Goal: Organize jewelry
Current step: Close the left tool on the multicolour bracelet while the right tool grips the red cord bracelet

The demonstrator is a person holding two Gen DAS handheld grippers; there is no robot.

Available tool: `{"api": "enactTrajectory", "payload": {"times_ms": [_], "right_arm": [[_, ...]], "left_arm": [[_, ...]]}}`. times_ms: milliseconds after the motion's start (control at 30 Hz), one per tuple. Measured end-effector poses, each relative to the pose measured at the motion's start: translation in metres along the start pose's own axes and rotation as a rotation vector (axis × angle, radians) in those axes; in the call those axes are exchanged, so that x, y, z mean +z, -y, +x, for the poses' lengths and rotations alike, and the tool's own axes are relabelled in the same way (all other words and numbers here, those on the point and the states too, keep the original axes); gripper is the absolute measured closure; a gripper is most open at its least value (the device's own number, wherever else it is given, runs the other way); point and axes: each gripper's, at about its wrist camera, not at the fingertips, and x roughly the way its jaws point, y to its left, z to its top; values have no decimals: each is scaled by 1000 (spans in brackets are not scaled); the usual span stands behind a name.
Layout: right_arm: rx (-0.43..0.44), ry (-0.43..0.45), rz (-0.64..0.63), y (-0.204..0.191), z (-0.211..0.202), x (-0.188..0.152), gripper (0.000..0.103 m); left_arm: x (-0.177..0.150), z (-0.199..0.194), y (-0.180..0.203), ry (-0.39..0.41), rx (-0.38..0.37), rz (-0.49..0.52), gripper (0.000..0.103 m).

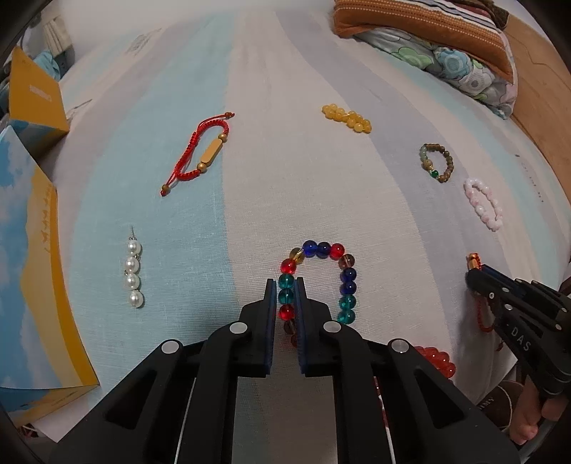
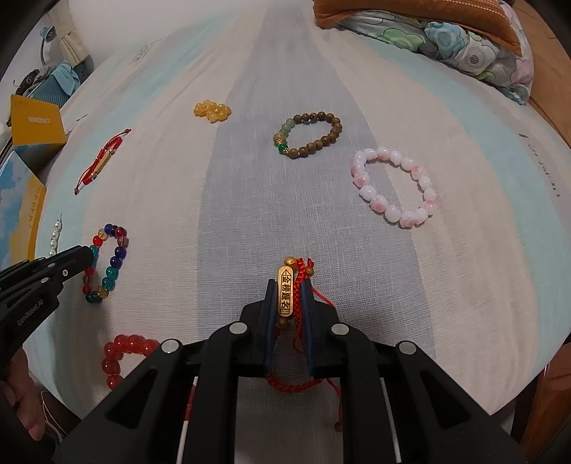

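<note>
My left gripper (image 1: 286, 285) is shut on the left side of a multicolour glass bead bracelet (image 1: 339, 271), which lies on the striped bedsheet (image 1: 285, 178). It also shows in the right wrist view (image 2: 110, 264), with my left gripper (image 2: 89, 258) at its edge. My right gripper (image 2: 288, 285) is shut on a red cord bracelet with a gold bar (image 2: 285, 296). It also shows in the left wrist view (image 1: 473, 276).
On the sheet lie a second red cord bracelet (image 1: 200, 153), a pearl strand (image 1: 134, 273), yellow beads (image 1: 346, 117), a brown bead bracelet (image 2: 310, 137), a pink-white bracelet (image 2: 392, 185) and a red bead bracelet (image 2: 121, 357). Boxes (image 1: 32, 107) stand left, pillows (image 1: 428, 32) far right.
</note>
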Motion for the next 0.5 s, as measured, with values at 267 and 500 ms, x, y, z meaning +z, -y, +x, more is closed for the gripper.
{"api": "enactTrajectory", "payload": {"times_ms": [267,500], "right_arm": [[-5,-4,0,-1,0,0,91],[-2,1,0,-1,0,0,91]], "left_arm": [[2,14,-3,-7,38,-24,51],[-1,11,2,17,53,3,89]]}}
